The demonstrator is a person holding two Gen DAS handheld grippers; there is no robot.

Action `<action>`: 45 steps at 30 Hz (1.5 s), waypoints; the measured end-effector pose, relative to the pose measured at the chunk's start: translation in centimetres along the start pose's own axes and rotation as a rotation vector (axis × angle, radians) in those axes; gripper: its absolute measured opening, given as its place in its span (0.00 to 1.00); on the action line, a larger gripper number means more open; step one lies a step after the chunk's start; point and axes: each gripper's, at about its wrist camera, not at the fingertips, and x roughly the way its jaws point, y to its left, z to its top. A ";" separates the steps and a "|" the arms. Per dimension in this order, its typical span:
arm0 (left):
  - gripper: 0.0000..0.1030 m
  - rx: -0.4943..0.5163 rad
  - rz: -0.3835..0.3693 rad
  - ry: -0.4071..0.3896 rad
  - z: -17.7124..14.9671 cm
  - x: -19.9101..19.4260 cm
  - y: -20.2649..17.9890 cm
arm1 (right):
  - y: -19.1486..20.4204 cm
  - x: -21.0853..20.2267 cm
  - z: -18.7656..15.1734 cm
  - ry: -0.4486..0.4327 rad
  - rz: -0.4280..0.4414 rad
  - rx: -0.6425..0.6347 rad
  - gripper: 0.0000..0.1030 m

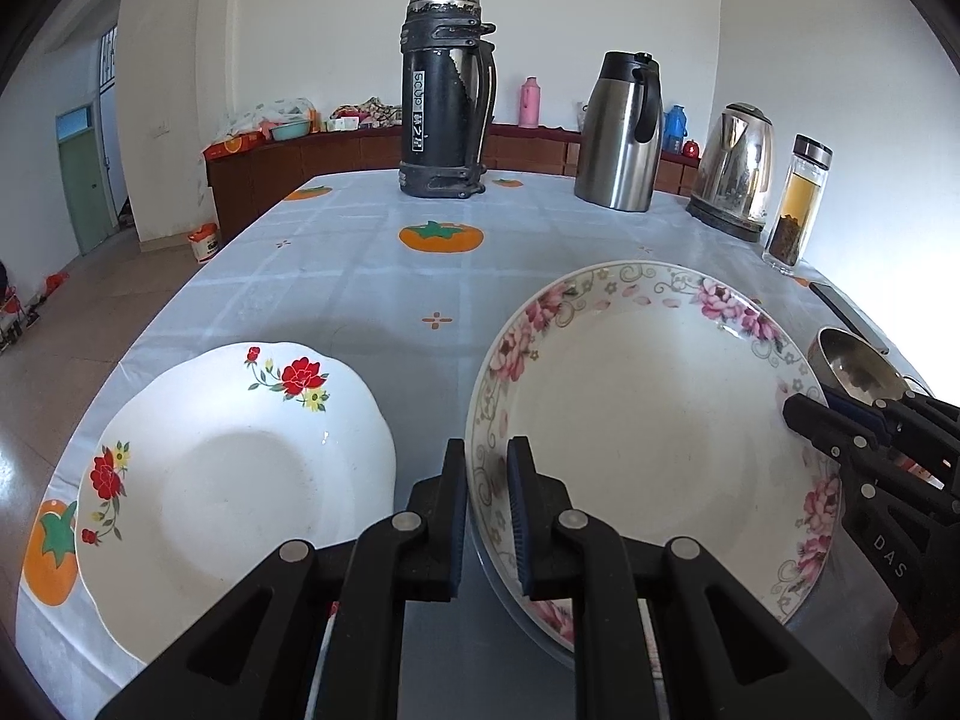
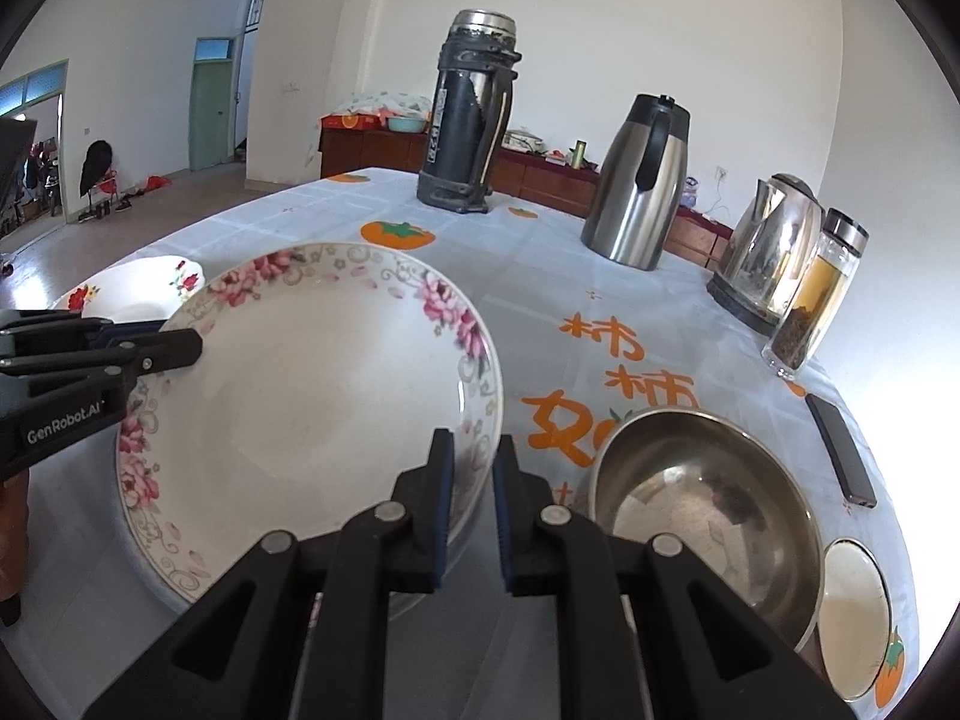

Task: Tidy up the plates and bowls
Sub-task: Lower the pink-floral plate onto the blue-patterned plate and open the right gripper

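Observation:
A large plate with a pink flower rim (image 1: 648, 420) (image 2: 312, 396) sits in the middle of the table. My left gripper (image 1: 486, 456) is shut on its left rim and shows in the right wrist view (image 2: 186, 345) at the left. My right gripper (image 2: 474, 450) is shut on the opposite rim and shows in the left wrist view (image 1: 798, 414) at the right. A second rim shows just beneath this plate on the near side. A white plate with red flowers (image 1: 240, 480) (image 2: 138, 288) lies to its left, and a steel bowl (image 2: 708, 516) (image 1: 852, 360) to its right.
A small white dish (image 2: 852, 612) lies beside the steel bowl near the table edge, and a dark phone (image 2: 840, 450) lies beyond it. A black thermos (image 1: 447, 96), steel carafe (image 1: 621, 132), kettle (image 1: 735, 171) and glass bottle (image 1: 798, 204) stand along the far side.

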 end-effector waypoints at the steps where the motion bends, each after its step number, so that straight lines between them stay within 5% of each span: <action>1: 0.14 -0.001 0.002 0.002 0.0 0.1 0.0 | 0.1 0.1 0.0 0.003 0.001 -0.004 0.12; 45: 0.15 -0.007 -0.010 0.054 0.1 1.0 0.1 | 0.6 1.9 -0.1 0.084 -0.007 -0.036 0.22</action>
